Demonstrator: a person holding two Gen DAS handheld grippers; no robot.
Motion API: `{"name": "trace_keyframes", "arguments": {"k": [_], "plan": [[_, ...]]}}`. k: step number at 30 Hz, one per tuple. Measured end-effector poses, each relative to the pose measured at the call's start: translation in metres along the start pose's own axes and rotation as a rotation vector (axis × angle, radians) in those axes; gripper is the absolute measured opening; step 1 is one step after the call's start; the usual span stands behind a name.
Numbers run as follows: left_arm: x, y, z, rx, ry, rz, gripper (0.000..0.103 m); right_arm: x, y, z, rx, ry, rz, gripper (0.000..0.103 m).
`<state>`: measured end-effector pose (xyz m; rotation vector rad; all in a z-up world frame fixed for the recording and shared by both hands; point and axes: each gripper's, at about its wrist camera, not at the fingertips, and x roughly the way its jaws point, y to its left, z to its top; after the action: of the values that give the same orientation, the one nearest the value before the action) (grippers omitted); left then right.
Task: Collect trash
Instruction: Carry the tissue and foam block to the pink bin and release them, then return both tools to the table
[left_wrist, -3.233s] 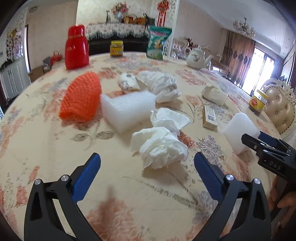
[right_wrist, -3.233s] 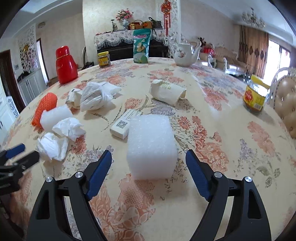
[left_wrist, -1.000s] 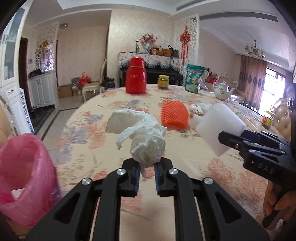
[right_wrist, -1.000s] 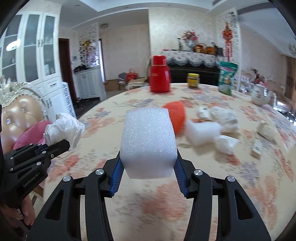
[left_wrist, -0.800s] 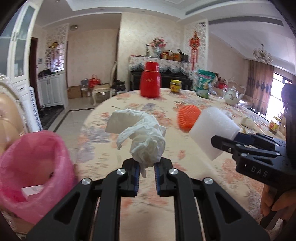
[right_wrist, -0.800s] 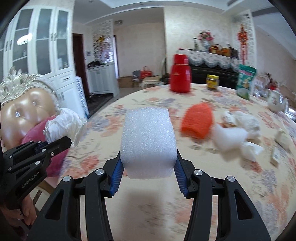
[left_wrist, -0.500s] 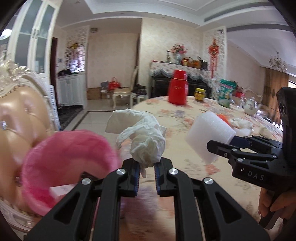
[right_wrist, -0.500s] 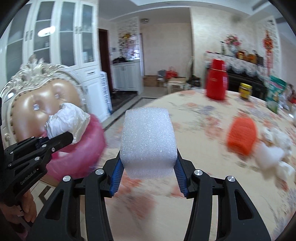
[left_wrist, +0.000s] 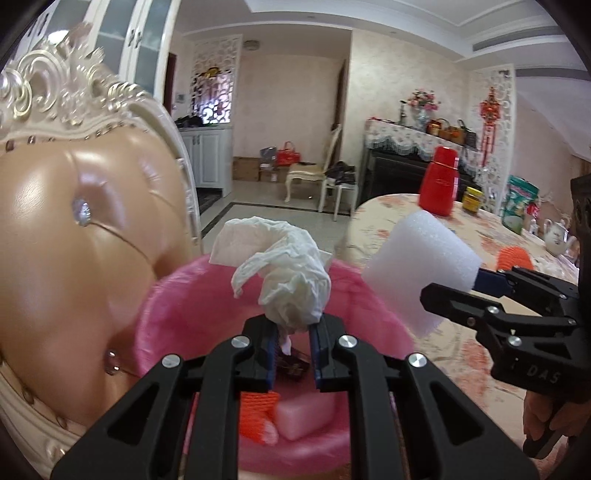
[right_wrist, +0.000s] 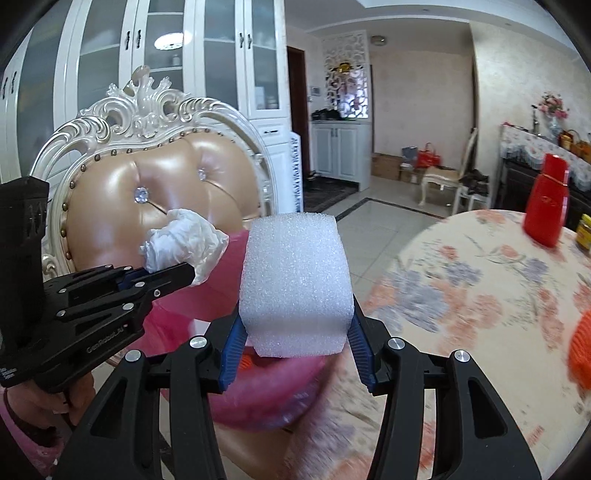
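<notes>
Left wrist view: your left hand-held gripper (left_wrist: 292, 347) pinched crumpled tissue (left_wrist: 284, 273) directly above the pink trash bag (left_wrist: 177, 306); your right hand-held gripper (right_wrist: 295, 350), clamping the foam block (right_wrist: 295, 284), hung near its bench-side rim.

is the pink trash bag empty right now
No, in the left wrist view the pink trash bag already holds an orange net piece and a pale foam block.

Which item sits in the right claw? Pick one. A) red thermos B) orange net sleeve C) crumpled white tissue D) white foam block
D: the white foam block sits clamped between the blue pads of the right claw, while the crumpled tissue is in the left claw, above the pink trash bag.
</notes>
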<state>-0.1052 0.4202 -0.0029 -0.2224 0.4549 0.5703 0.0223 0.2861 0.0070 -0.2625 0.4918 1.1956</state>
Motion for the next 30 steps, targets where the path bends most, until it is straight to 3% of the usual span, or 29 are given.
{"name": "trace_keyframes", "arguments": {"k": [5, 7, 9, 13, 16, 18, 25, 30], "plan": [[0.007, 0.019, 0.006, -0.008, -0.014, 0.036, 0.021, 0.023, 0.007, 0.009, -0.006, -0.004, 0.034, 0.055], [0.008, 0.026, 0.007, -0.023, -0.020, 0.067, 0.040, 0.030, 0.008, 0.011, -0.009, -0.003, 0.035, 0.074], [0.006, 0.031, 0.008, -0.051, -0.044, 0.088, 0.066, 0.031, 0.005, 0.012, 0.003, -0.009, 0.041, 0.076], [-0.004, 0.033, 0.008, -0.064, -0.066, 0.119, 0.072, 0.014, -0.005, 0.009, 0.003, -0.023, 0.024, 0.077], [-0.012, 0.029, 0.006, -0.081, -0.078, 0.135, 0.084, -0.010, -0.018, 0.004, 0.006, -0.042, -0.011, 0.077], [-0.019, 0.020, 0.002, -0.091, -0.087, 0.140, 0.099, -0.030, -0.031, -0.002, 0.019, -0.050, -0.049, 0.077], [-0.021, -0.032, -0.004, -0.045, -0.066, 0.034, 0.098, -0.091, -0.083, -0.033, 0.104, -0.059, -0.201, 0.080], [-0.014, -0.098, -0.006, 0.056, -0.045, -0.064, 0.098, -0.136, -0.127, -0.063, 0.206, -0.065, -0.311, 0.080]]}}
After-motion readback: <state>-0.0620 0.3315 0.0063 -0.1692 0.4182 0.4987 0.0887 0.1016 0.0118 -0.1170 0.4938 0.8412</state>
